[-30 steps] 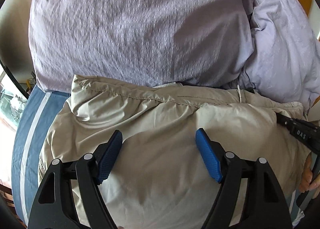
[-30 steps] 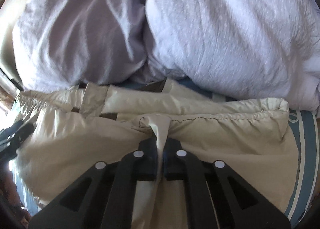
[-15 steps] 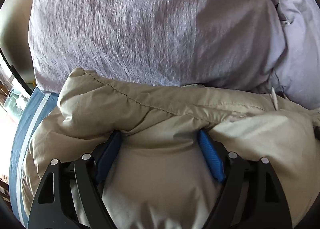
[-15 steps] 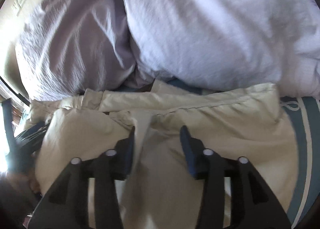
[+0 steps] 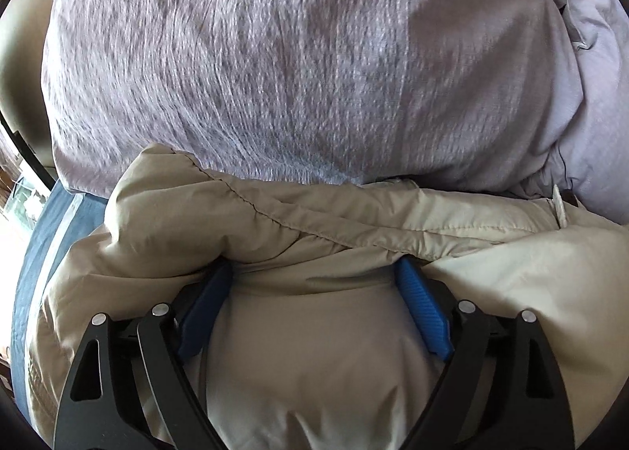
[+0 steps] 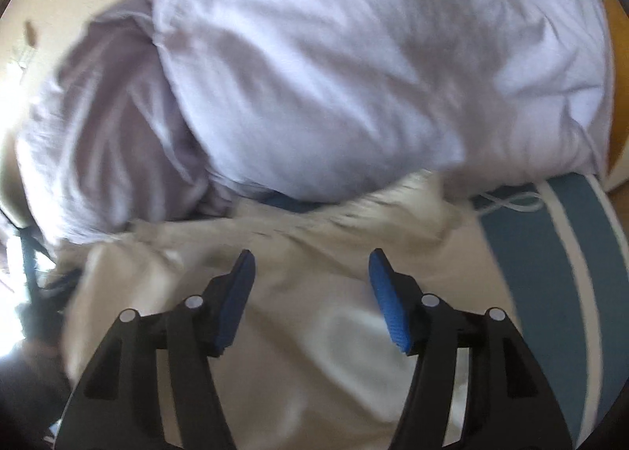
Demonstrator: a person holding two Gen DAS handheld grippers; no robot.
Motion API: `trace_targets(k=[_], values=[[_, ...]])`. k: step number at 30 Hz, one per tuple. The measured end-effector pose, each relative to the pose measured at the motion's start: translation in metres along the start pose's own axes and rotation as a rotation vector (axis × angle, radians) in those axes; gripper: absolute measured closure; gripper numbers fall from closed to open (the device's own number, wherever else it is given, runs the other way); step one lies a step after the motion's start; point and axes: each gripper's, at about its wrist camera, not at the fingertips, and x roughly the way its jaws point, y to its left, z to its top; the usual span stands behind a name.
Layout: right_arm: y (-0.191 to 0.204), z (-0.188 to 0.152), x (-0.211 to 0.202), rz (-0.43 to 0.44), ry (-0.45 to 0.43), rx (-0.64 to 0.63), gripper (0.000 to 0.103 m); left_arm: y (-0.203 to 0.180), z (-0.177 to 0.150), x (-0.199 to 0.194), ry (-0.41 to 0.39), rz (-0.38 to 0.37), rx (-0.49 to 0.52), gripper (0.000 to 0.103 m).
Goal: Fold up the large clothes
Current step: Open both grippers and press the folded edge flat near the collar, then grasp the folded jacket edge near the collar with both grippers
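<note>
Lying puffy and creased, beige jacket [image 5: 314,351] bulges between left jaws just widening; right jaws just released.

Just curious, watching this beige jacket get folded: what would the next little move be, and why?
Probably closing the left gripper on the beige jacket. Its open jaws sit tucked under a puffy fold, while the right gripper has just been opening, with nothing clamped.
</note>
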Motion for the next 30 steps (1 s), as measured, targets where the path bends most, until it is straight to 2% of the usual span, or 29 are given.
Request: trace_targets(k=[5, 9, 13, 19, 30], values=[[-0.012, -0.003, 0.015, -0.112, 0.033, -0.025, 0.043, 0.002, 0.005, 0.014, 0.006, -0.012, -0.012, 0.014], [-0.018, -0.01, 0.03, -0.145, 0.05, -0.029, 0.042, 0.004, 0.006, 0.023, 0.006, -0.023, -0.023, 0.013], [-0.012, -0.016, 0.042, -0.181, 0.028, -0.063, 0.039, 0.003, 0.007, 0.031, -0.002, -0.032, -0.035, 0.013], [-0.015, -0.025, 0.049, -0.197, 0.005, -0.074, 0.036, 0.013, 0.0, 0.04, -0.018, -0.04, -0.051, 0.011], [-0.008, -0.035, 0.058, -0.215, 0.014, -0.091, 0.034, -0.001, -0.012, 0.046, -0.02, -0.039, -0.055, 0.01]])
